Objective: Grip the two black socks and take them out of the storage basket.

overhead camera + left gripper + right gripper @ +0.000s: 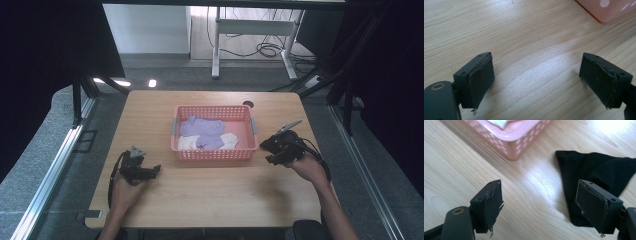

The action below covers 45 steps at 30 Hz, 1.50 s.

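Note:
A pink basket [215, 154] stands in the middle of the wooden table and holds purple socks [202, 127] and a white sock [230, 140]. My left gripper [156, 170] lies low at the basket's left, open, with bare wood between its jaws [536, 82]; a basket corner [609, 10] shows at the top right. My right gripper [267, 150] hovers just right of the basket, open and holding nothing [544, 202]. A black sock [596, 170] lies flat on the table behind its right jaw, beside the basket [516, 142].
The table has a round cable hole [248, 104] near its far edge. A white desk frame [216, 45] with loose cables stands on the floor beyond. Metal rails [50, 170] run along the floor on both sides.

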Available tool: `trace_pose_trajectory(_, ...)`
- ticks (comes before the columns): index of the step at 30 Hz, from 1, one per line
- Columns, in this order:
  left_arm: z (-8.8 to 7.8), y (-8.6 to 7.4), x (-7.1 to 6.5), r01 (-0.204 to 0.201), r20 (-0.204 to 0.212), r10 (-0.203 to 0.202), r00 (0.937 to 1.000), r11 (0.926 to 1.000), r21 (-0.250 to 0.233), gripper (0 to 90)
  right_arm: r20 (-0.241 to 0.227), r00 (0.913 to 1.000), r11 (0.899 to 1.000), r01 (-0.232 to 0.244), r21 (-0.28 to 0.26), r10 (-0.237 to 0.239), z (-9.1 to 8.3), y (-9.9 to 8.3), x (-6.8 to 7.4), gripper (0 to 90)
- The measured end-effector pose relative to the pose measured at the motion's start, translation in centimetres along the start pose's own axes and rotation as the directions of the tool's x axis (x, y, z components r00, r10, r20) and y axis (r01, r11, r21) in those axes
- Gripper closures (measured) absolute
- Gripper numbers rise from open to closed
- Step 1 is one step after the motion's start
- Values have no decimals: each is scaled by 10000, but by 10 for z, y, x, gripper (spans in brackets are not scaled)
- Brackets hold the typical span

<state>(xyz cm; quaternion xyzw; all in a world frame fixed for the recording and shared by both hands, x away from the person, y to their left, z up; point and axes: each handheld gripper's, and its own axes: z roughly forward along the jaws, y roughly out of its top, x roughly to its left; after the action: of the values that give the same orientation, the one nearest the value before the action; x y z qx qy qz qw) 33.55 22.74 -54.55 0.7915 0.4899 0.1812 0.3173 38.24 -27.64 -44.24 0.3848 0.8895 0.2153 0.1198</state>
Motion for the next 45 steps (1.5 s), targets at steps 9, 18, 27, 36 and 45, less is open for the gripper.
trace_pose_trajectory(9, 0, 0, 0, 41, 0, -41, 10000, 10000, -36, 123, -198, 9990, 9991, 410, -84, -412, 6, 1, 22, 201)
trace_pose_trajectory(18, 0, 0, 0, 2, 3, -2, 10000, 10000, -30, 122, -506, 9960, 9972, 723, -197, -732, 16, -1, 43, 197)
trace_pose_trajectory(27, 0, 0, 0, 51, 5, -51, 10000, 10000, -69, 123, -705, 9942, 9963, 786, -335, -808, 27, -6, 57, 195)
trace_pose_trajectory(36, 0, 0, 0, -4, 3, 4, 10000, 10000, 3, 123, -981, 9915, 9955, 811, -492, -856, 40, -13, 71, 191)
trace_pose_trajectory(45, 0, 0, 0, -4, 3, 4, 10000, 10000, 9, 123, -924, 9925, 9955, 752, -576, -803, 57, -21, 75, 161)
